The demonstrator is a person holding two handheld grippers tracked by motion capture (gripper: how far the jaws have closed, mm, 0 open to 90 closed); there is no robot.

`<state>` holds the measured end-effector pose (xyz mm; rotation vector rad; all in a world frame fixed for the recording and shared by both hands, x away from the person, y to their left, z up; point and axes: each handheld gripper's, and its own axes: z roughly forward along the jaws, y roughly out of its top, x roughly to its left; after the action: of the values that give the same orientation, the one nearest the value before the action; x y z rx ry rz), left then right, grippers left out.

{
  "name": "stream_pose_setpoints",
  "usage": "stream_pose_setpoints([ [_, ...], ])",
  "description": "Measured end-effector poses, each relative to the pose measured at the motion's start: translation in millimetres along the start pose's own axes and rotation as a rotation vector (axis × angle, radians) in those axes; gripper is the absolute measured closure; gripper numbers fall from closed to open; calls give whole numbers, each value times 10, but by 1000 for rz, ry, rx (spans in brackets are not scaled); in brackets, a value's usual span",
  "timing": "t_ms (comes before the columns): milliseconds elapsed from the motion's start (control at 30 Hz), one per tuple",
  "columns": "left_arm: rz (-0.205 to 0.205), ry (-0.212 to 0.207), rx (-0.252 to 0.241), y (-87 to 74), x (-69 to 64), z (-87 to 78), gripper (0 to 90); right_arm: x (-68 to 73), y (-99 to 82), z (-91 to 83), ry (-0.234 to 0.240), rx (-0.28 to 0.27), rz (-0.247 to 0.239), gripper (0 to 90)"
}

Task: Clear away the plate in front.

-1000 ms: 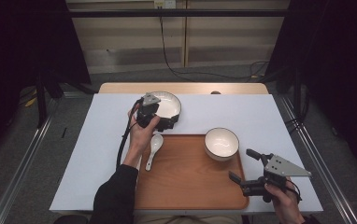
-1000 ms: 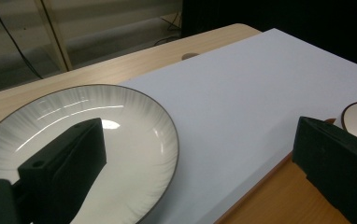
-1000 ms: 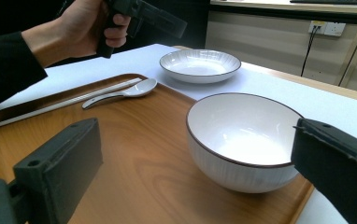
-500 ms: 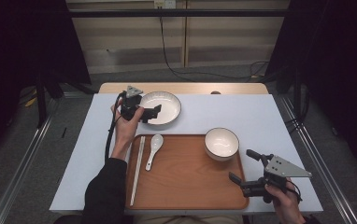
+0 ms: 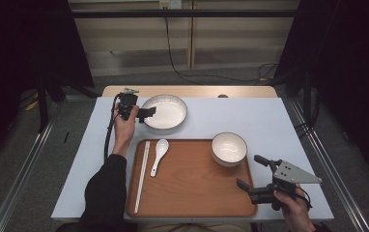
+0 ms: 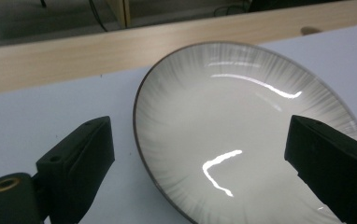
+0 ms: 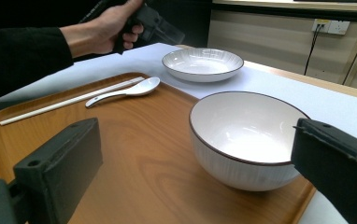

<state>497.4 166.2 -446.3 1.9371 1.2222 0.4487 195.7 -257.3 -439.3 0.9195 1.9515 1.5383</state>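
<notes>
- Plate (image 5: 164,111) lies on bench (image 5: 269,121), rim between left tongs (image 5: 146,114), jaws apart, just closing slightly, at 3 o'clock.
- Right tongs (image 5: 252,175) stand apart; right gripper view shows bowl (image 7: 244,140) between them.

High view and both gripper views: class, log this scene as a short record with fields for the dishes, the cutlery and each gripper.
plate: on the white table top, beyond the tray
bowl: on the tray's far right corner
spoon: on the tray, left part
chopsticks: on the tray, left of the spoon
left gripper: open, jaws astride the plate's left rim
right gripper: open, at the tray's near right corner, aimed at the bowl
</notes>
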Motion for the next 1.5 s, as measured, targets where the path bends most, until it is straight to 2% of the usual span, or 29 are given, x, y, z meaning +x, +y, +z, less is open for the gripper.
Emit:
stream_pose_setpoints([
  [33,-4,3,17,-15,21,37,81,0,0,0,1,0,0,19],
  [67,-17,-33,13,-39,51,66,83,1,0,-2,0,2,-1,19],
  [100,-17,-45,18,-55,74,90,69,1,0,-2,2,-1,0,19],
  [233,-7,3,36,-67,88,155,100,-1,-1,-3,-2,2,4,19],
  [333,-39,0,24,-95,101,215,187,1,-1,-3,-2,1,4,19],
  [367,-46,-10,37,-105,104,242,217,0,-1,-5,-2,2,3,19],
  [467,-45,6,50,-125,89,284,318,-1,-1,-7,-5,1,1,19],
  [500,-64,0,46,-132,74,305,320,-2,-1,-8,-2,1,2,19],
  [533,-46,2,61,-135,72,313,345,0,-1,-6,-2,0,1,19],
  [567,-65,10,47,-140,50,334,360,3,-1,-4,1,-3,4,19],
  [633,-74,4,67,-147,78,344,389,3,-1,-6,1,-2,4,19],
  [700,-94,-4,60,-164,97,372,443,3,0,-8,-4,-2,4,19],
  [733,-92,-4,65,-176,104,378,468,3,-1,-6,-1,-2,3,19],
  [800,-133,-22,53,-191,153,380,523,3,-1,-4,1,-2,3,19],
  [833,-132,-26,57,-192,171,373,561,4,-1,-3,1,-2,2,19],
  [867,-157,-28,40,-196,181,383,580,4,-2,-1,1,-2,2,19],
  [933,-183,-52,40,-212,232,382,620,5,-2,2,2,-1,0,19],
  [967,-195,-68,38,-216,251,385,627,7,-1,-2,2,1,0,19],
  [1100,-263,-85,16,-236,289,413,651,6,-1,-3,4,1,-1,19],
  [1167,-310,-92,9,-241,302,426,677,5,0,3,5,5,0,19],
  [1267,-342,-105,17,-235,333,424,708,5,1,-1,5,-1,0,18],
  [1333,-410,-121,6,-247,357,430,741,-1,0,2,2,1,0,18],
  [1400,-445,-136,0,-251,391,429,770,2,2,1,4,-2,1,18],
  [1467,-524,-167,-16,-277,441,429,813,-4,2,0,3,1,-2,18],
  [1500,-549,-179,-18,-280,449,431,826,-12,9,-8,0,-3,-1,18],
])
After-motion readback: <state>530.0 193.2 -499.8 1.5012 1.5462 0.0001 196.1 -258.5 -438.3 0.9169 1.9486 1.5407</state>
